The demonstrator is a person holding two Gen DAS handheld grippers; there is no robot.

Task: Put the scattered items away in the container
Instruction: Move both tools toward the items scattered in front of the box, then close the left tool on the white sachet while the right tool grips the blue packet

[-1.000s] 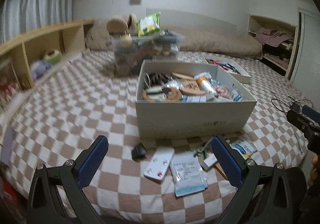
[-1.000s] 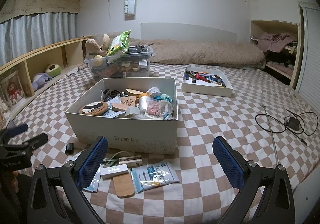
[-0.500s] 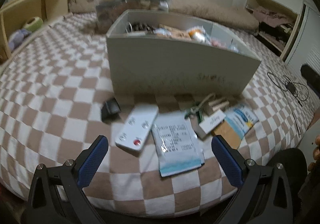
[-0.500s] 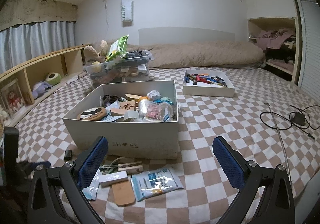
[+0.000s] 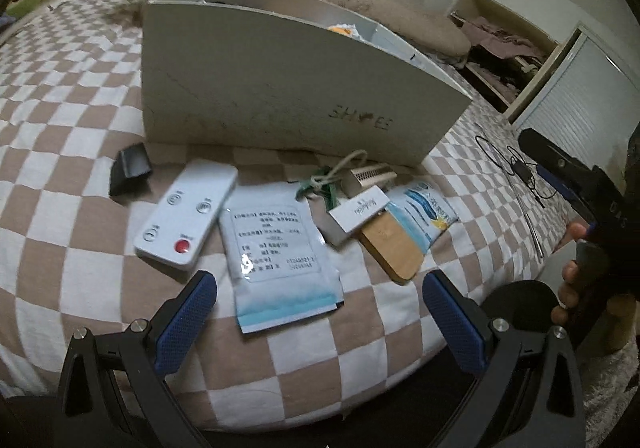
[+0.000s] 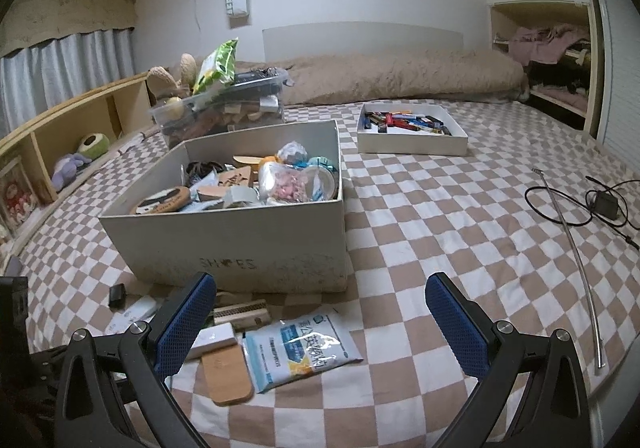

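Left wrist view: the left gripper (image 5: 320, 312) gapes wide, empty, at lower centre above a white pouch (image 5: 280, 248); the shoe box (image 5: 280, 87) fills the upper frame.

Right wrist view: the right gripper (image 6: 320, 320) is spread wide, empty, low centre; the blue packet (image 6: 300, 344) lies between its fingers, with the box at centre left.

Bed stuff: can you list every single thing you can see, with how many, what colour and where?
shoe box: 1, grey-white, mid bed, full of odds and ends
remote: 1, white with red button, in front of box
black wedge: 1, left of remote
label pouch: 1, white and blue, beside remote
wipes pack: 1, blue and white, in front of box
wooden board: 1, tan, left of wipes pack
comb: 1, wooden, near box wall
small tray: 1, white, behind, holding colourful bits
clear bin: 1, behind box
cable: 1, black, right
left hand-held gripper: open
right hand-held gripper: open
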